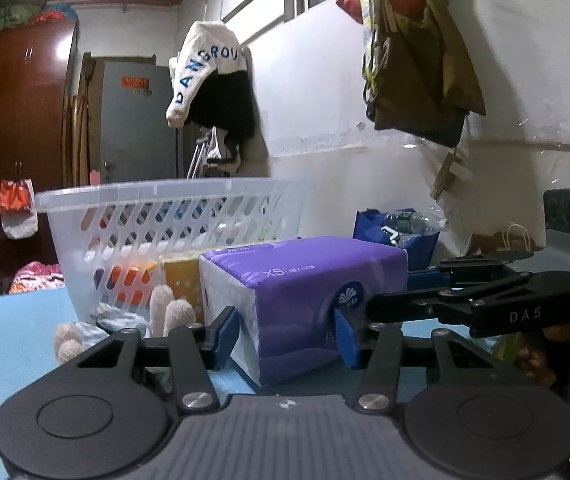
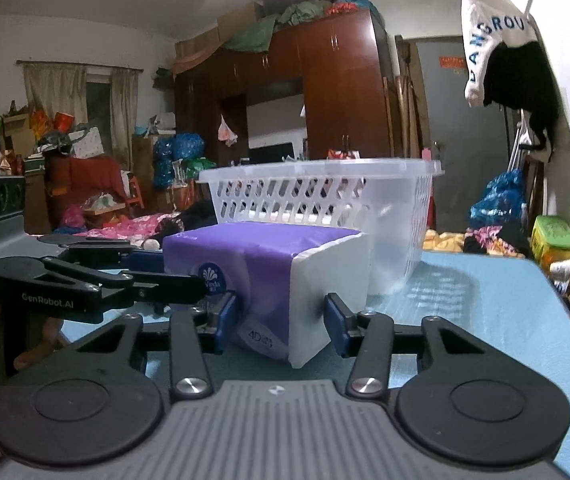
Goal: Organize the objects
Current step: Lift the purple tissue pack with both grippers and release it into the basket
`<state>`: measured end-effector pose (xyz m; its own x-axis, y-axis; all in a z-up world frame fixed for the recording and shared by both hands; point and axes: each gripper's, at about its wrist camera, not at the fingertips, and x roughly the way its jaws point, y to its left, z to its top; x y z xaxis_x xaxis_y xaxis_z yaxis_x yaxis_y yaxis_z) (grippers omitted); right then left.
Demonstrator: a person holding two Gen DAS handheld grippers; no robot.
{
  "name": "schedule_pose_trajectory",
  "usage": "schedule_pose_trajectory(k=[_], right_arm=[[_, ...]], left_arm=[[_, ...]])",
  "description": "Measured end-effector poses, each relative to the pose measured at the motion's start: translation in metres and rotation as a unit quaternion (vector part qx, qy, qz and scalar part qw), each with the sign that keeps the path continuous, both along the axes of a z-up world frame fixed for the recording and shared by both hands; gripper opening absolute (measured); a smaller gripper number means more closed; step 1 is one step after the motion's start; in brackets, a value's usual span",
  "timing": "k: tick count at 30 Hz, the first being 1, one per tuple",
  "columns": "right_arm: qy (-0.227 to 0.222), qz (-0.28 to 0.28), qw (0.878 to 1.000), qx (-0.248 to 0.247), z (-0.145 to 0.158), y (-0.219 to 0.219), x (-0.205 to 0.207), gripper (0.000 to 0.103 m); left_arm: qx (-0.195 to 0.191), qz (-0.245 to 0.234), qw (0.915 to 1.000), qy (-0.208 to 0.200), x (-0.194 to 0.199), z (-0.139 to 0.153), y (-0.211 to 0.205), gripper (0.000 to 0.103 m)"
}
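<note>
While pinched at opposite corners by left gripper (image 1: 287, 334) and right gripper (image 2: 281, 322) beside the basket (image 2: 325, 178), mid-worktop (image 2: 485, 300): soft tissue pack (image 2: 269, 276), liable to buckle, slip, drop.

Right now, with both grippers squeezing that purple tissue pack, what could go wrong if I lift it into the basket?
1. The left gripper and right gripper pinch only the near corners of the soft purple tissue pack, so it may sag or slip.
2. The white basket has a high rim; the pack could catch it and tip the basket.
3. The plush toy lies close by and could get knocked.
</note>
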<state>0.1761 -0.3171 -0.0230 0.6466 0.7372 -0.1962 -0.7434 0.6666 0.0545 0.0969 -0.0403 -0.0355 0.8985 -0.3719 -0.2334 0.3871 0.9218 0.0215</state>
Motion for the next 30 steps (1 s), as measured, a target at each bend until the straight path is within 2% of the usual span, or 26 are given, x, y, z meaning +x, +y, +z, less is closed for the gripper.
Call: schedule_pose_trajectory(k=[9, 17, 24, 27, 30], right_arm=[[-0.035, 0.0, 0.999, 0.015, 0.023, 0.001, -0.016, 0.05], [-0.108, 0.0, 0.994, 0.004, 0.078, 0.014, -0.02, 0.05], [-0.124, -0.001, 0.992, -0.005, 0.114, 0.029, 0.014, 0.05], [-0.108, -0.005, 0.994, -0.012, 0.122, 0.037, 0.037, 0.049], [-0.079, -0.011, 0.997, -0.023, 0.123, 0.049, 0.068, 0.049]], left_arm=[[0.006, 0.008, 0.9987, -0.051, -0.028, 0.02, -0.005, 0.054], [0.011, 0.019, 0.9931, -0.115, -0.048, 0.065, -0.005, 0.054], [0.024, 0.031, 0.9886, -0.145, -0.022, 0.115, 0.0, 0.054], [0.04, 0.041, 0.9886, -0.139, 0.002, 0.132, 0.002, 0.054], [0.051, 0.051, 0.9908, -0.115, 0.03, 0.144, 0.008, 0.054]])
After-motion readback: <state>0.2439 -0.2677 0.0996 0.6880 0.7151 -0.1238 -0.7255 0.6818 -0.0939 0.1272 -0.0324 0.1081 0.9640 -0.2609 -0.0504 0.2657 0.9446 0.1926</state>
